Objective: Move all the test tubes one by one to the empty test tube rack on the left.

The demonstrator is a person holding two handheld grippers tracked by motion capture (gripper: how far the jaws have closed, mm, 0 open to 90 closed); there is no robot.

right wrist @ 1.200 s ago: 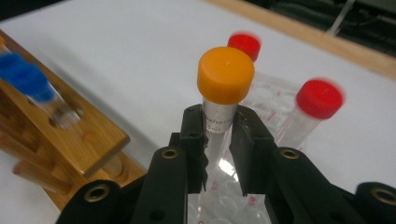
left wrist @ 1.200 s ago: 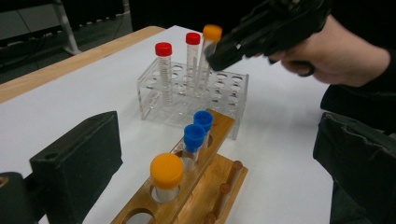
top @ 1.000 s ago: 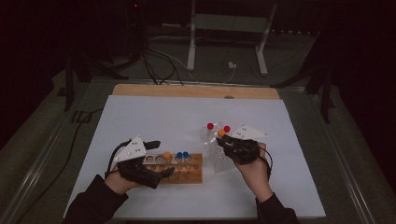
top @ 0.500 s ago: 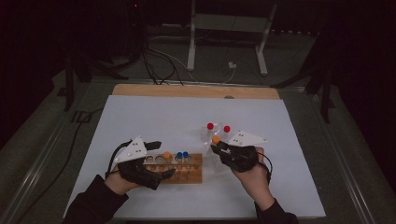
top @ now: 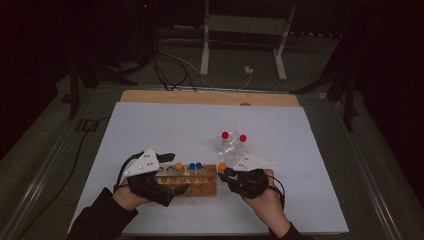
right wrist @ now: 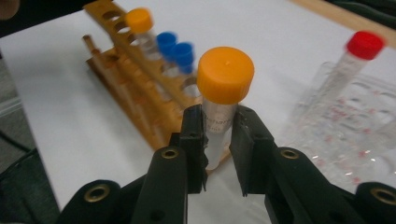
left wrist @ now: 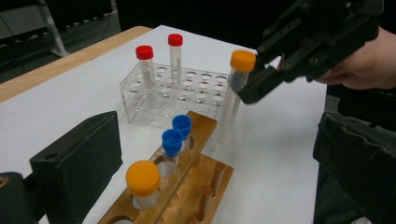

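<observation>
Right gripper: jaws pinching orange-capped tube, upright, near wooden rack; left gripper: jaws spread at rack's end; clear rack beyond

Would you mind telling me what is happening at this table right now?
A person works with two handheld grippers. The right gripper is shut on a clear orange-capped tube, held upright between the clear plastic rack, which holds two red-capped tubes, and the wooden rack. The wooden rack holds one orange-capped tube and two blue-capped tubes. The left gripper rests at the wooden rack's left end.
</observation>
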